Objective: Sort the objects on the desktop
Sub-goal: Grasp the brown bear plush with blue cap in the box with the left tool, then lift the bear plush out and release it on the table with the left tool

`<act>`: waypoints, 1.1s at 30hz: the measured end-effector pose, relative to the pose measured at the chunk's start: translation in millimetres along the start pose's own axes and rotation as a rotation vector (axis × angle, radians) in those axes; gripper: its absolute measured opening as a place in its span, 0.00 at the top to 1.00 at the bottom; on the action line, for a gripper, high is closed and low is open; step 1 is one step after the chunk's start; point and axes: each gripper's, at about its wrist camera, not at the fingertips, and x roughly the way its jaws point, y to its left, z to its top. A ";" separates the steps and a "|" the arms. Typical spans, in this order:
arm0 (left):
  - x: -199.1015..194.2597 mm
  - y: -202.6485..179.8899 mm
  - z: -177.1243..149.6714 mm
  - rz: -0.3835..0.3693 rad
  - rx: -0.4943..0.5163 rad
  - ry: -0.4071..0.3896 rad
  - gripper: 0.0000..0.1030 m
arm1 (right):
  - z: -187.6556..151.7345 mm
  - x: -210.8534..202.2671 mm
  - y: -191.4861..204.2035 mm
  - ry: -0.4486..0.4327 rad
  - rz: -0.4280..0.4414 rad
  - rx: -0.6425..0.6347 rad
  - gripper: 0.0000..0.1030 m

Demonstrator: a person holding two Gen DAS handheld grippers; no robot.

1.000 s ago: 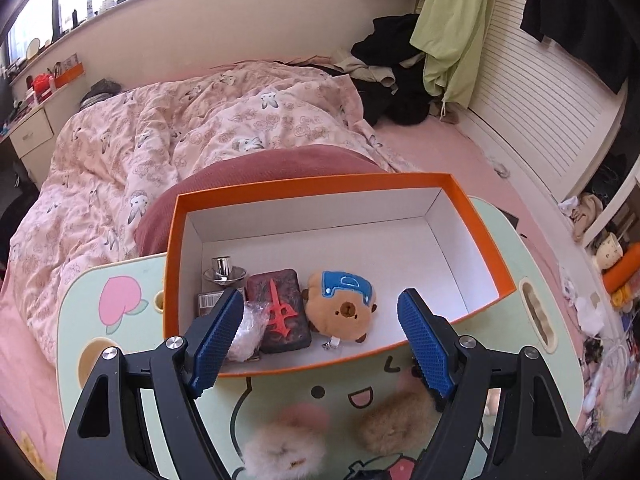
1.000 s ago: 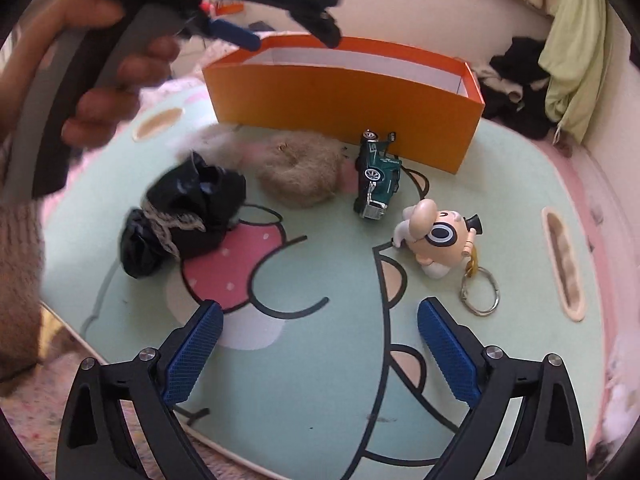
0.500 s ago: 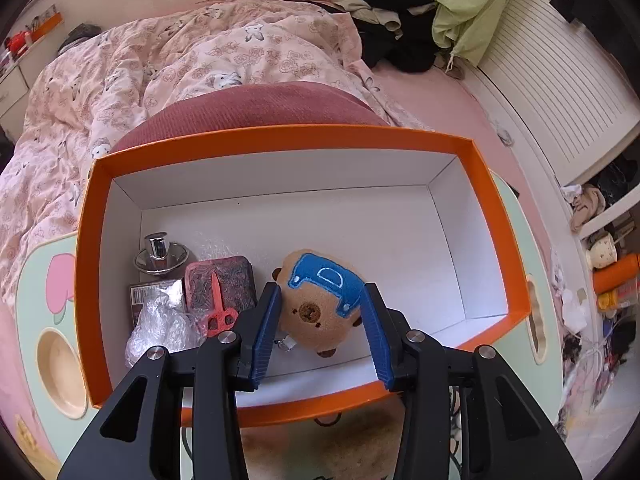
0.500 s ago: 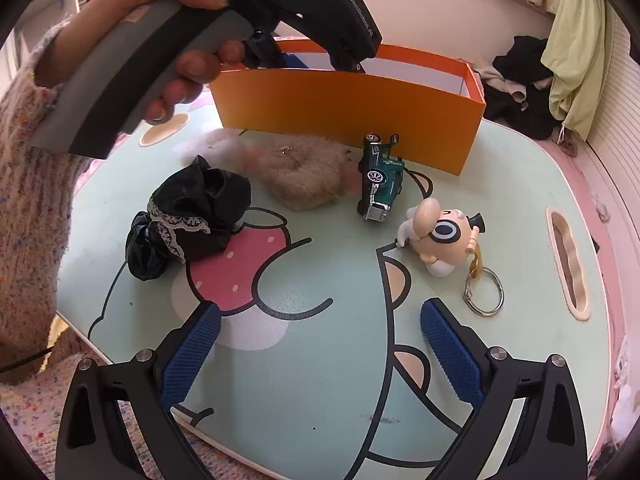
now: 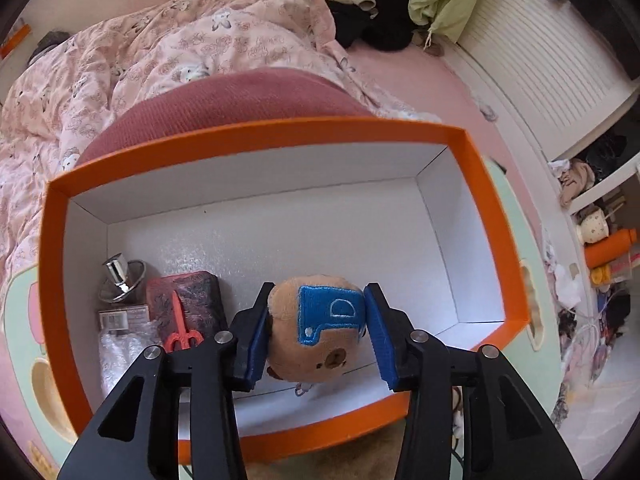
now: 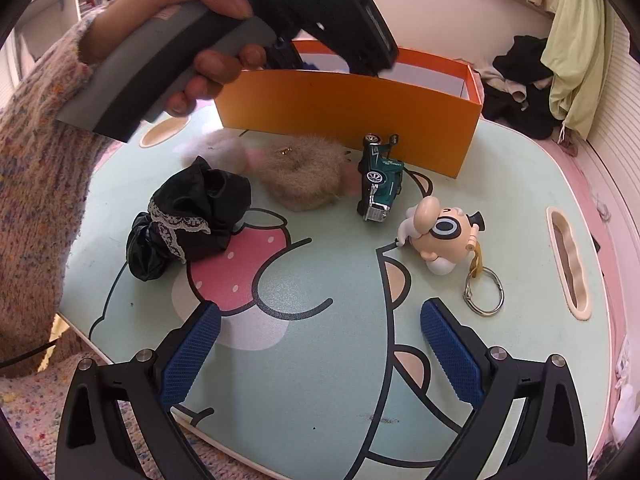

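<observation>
Both blue fingers of the left gripper, wide apart a second ago, are now pressed against the bear plush inside the orange box; it is apparently being repositioned. The right gripper is held open above the desk.

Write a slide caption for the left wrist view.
Left gripper clamps a brown bear plush inside the orange box, beside red scissors.

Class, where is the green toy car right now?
In the right wrist view the green toy car sits on the table before the orange box, between the tan fluffy scrunchie and the cartoon keychain figure.
</observation>
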 end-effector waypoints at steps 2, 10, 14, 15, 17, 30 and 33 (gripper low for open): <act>-31.0 2.7 -3.3 -0.039 -0.007 -0.079 0.56 | 0.5 0.0 -0.9 0.001 -0.002 -0.002 0.03; -113.6 26.8 -68.7 -0.034 -0.015 -0.255 0.56 | 1.8 1.0 -2.8 0.004 -0.006 -0.004 0.03; -94.8 49.7 -110.7 0.068 -0.062 -0.245 0.56 | 0.6 -0.1 -0.9 0.004 -0.008 -0.008 0.03; -87.0 55.2 -119.4 0.090 -0.077 -0.237 0.56 | 0.3 -0.7 0.7 0.005 -0.011 -0.010 0.03; -73.2 65.6 -135.4 0.096 -0.119 -0.225 0.56 | 0.1 -1.3 1.6 0.006 -0.012 -0.011 0.03; -61.0 69.5 -184.5 -0.022 -0.198 -0.326 0.49 | 2.8 0.5 -0.4 0.008 -0.016 -0.015 0.03; -67.4 70.1 -186.2 -0.064 -0.214 -0.342 0.39 | 2.6 0.4 0.0 0.007 -0.015 -0.014 0.03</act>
